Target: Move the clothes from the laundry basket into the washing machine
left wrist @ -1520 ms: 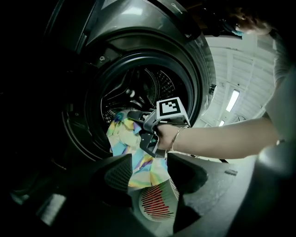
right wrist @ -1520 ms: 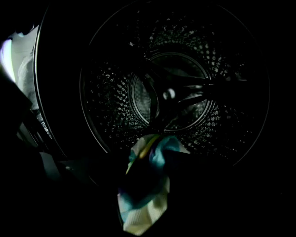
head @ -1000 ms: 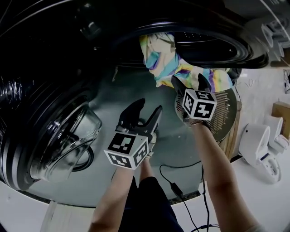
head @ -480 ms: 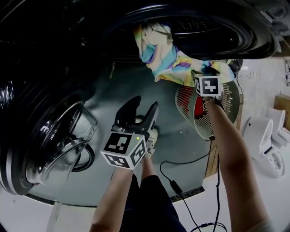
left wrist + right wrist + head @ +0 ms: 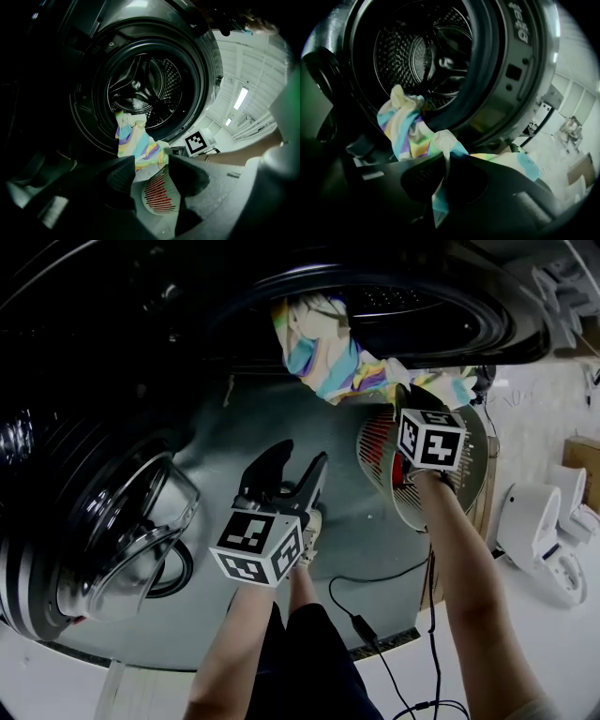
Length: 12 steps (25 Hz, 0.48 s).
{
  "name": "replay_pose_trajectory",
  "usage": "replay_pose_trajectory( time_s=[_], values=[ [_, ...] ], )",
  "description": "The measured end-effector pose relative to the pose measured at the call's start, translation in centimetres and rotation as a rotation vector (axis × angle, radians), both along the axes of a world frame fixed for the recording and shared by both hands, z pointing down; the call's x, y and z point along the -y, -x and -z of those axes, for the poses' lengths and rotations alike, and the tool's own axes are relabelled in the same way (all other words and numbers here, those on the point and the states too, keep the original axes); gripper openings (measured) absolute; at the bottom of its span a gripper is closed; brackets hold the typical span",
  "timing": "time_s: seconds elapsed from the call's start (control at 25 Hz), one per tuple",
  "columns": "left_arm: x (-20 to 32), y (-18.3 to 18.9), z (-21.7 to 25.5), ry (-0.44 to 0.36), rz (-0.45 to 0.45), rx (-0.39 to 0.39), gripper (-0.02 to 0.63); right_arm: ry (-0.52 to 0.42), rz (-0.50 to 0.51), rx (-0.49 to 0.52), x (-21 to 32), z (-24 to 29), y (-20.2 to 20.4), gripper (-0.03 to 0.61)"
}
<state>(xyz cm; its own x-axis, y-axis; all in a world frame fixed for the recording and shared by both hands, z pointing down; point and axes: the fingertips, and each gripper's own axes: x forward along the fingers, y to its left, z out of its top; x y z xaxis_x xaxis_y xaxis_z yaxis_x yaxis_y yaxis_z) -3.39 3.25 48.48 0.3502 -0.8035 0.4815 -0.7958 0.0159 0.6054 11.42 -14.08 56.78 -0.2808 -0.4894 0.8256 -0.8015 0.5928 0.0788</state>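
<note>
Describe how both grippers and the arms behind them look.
Both match: the left gripper and right gripper each have two black curved jaws with dotted pads and a white cube bearing black square markers. The forearms are bare, no sleeves showing. A thin black cable runs beside the right forearm.

The floor (image 5: 562, 652) is pale and smooth. At three o'clock in the head view stands a white machine (image 5: 536, 538), and a brown cardboard box (image 5: 583, 470) is behind it. A black cable (image 5: 361, 626) lies at five o'clock. Long ceiling lamps (image 5: 241, 97) shine.
</note>
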Motion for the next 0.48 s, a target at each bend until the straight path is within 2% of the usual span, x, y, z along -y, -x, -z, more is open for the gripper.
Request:
replay_pose_trajectory(
  time_s=[0.16,0.36,0.48],
  values=[
    [0.5,0.3,0.4,-0.005,-0.015,0.018,0.207,-0.006,0.09,0.1,-2.1,2.2,5.2,0.043],
    [0.8,0.5,1.2,-0.019,-0.034,0.023,0.204,-0.015,0.075,0.21,-2.1,3.8,9.5,0.044],
    [0.6,0.5,1.5,-0.019,-0.038,0.02,0.202,-0.039,0.135,0.274,-1.6,5.4,13.0,0.043]
  ],
)
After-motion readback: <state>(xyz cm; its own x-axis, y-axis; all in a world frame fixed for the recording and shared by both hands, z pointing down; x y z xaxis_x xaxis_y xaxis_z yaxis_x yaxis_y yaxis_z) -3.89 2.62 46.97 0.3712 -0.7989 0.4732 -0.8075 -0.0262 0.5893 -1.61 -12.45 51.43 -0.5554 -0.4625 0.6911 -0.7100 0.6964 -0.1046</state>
